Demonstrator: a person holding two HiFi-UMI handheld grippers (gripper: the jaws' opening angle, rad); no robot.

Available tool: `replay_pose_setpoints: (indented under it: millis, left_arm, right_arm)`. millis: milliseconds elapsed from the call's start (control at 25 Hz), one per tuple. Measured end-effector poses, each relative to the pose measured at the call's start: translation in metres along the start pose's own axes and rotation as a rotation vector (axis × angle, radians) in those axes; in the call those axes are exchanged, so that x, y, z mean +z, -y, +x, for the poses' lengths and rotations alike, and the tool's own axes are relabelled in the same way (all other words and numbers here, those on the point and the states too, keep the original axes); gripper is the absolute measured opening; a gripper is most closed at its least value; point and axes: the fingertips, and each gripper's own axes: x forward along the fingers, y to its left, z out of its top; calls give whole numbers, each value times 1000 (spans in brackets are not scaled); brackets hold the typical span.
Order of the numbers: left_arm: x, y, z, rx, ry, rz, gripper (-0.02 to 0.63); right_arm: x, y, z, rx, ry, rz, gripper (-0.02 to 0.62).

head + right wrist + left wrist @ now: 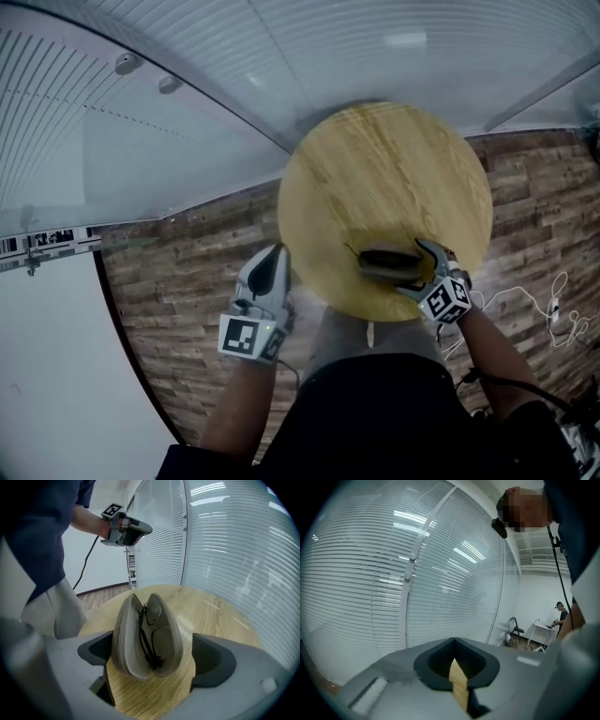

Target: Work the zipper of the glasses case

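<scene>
glasses case (145, 637): likely light, stiff, slippery; grip rim | left tongs (457, 670) clenched, empty | right tongs (153, 654) released around it

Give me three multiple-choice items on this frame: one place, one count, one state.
1. Where is the glasses case? A: on the floor. B: on the round table, between the right gripper's jaws. C: on a shelf.
2. How many glasses lie in it? A: one pair. B: none. C: two pairs.
3. The case is: A: zipped shut. B: shut, on end. C: lying open.
Answers: 1 B, it sits on the wood between spread jaws; 2 A, one dark frame shows inside; 3 C, both halves are spread apart.
</scene>
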Motion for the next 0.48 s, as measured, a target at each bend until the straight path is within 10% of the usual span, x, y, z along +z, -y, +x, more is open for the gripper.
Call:
replay_pose_setpoints:
  millis: [480]
  left_arm:
    - [2,-2,0,-11,-19,12,2]
  right_arm:
    - [1,-4,20,223,28,51,426]
